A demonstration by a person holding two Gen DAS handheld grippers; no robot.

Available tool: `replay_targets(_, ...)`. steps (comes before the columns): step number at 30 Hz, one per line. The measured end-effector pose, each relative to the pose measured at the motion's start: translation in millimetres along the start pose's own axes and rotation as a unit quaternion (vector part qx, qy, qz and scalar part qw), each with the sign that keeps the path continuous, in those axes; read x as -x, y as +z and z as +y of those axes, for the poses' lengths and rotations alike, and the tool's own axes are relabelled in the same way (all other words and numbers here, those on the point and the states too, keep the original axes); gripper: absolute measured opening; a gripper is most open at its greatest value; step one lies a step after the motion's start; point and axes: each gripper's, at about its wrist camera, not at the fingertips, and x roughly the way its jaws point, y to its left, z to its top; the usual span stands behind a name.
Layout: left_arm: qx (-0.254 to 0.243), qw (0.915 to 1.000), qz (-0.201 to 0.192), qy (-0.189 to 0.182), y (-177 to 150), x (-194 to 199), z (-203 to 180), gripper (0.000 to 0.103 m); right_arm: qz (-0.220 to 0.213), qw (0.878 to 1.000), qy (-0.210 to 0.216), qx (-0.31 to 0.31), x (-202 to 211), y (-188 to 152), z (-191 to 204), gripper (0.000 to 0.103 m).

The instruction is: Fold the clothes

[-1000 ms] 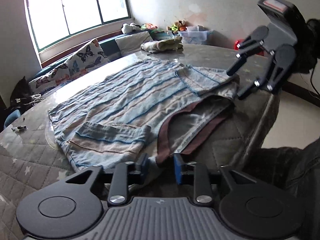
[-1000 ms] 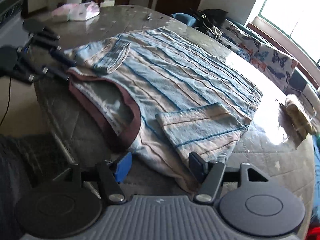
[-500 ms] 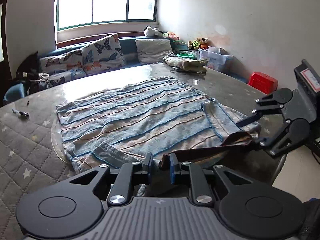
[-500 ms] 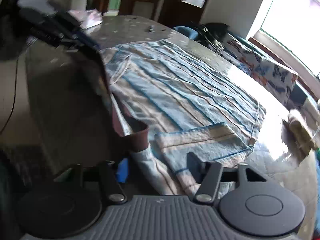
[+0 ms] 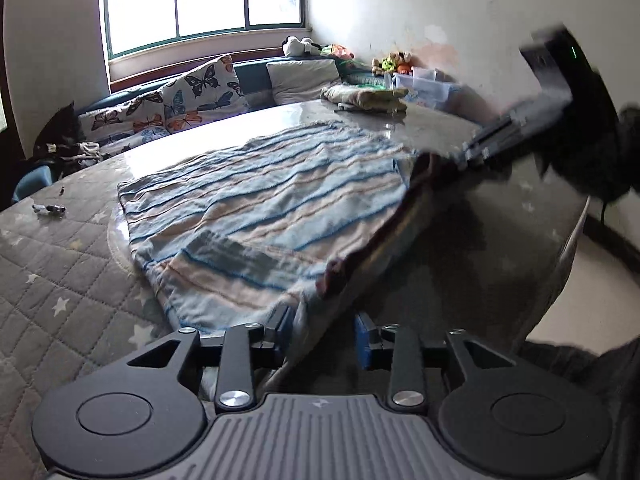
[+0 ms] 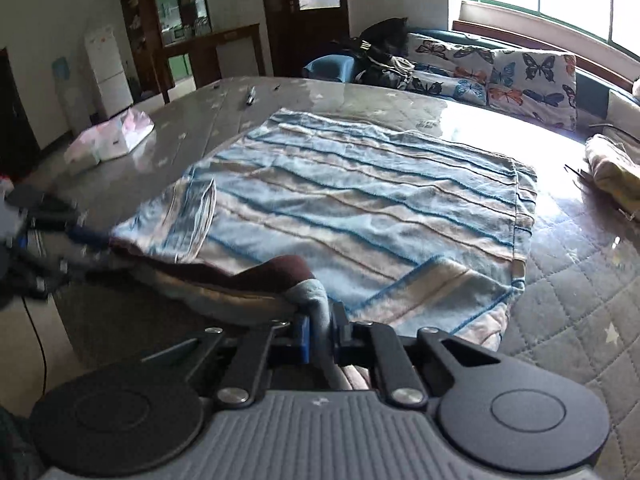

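A blue-and-beige striped shirt (image 5: 272, 196) with a maroon neckband (image 6: 276, 276) lies spread on the table, sleeves folded in. My right gripper (image 6: 320, 326) is shut on the shoulder fabric beside the neckband. In the left wrist view it appears blurred at the far end of the raised neckline (image 5: 464, 156). My left gripper (image 5: 324, 326) has its jaws opening. The shirt's near edge runs between them against the left pad (image 5: 286, 320), and the right pad stands apart from it. In the right wrist view the left gripper (image 6: 86, 236) is a blur at the shirt's other shoulder.
The table (image 5: 68, 304) has a grey quilted star-print cover under glass and drops off to the floor on the right (image 5: 576, 240). A folded cloth pile (image 5: 364, 96) sits at the far side, a tissue pack (image 6: 108, 140) and a pen (image 6: 250, 96) at another. A sofa with butterfly cushions (image 5: 200, 96) lies behind.
My right gripper's jaws have gone from wide apart to shut on the shirt's shoulder. The left jaws have widened. The neckline now stretches lifted between the two grippers.
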Motion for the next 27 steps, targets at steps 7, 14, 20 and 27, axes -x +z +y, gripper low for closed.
replay_targets(7,-0.054,0.9957,-0.017,0.074,-6.7,-0.3,-6.4,0.037,-0.006,1.0,-0.01,0.002,-1.7,-0.8,1.0,0.009)
replay_targets(14,-0.068,0.9908,-0.062,0.1,-4.7,13.3,-6.1,0.037,-0.013,1.0,-0.014,-0.009,1.5,-9.6,2.9,0.009)
replay_targets(20,-0.091,0.9921,-0.052,0.069,-11.4,10.0,-10.7,0.048,-0.019,1.0,-0.015,-0.01,3.2,-8.3,4.2,0.009)
replay_targets(27,-0.122,0.9873,-0.046,0.09,-18.9,4.1,-14.9,0.051,-0.019,1.0,-0.016,-0.011,2.1,-7.6,3.9,0.009)
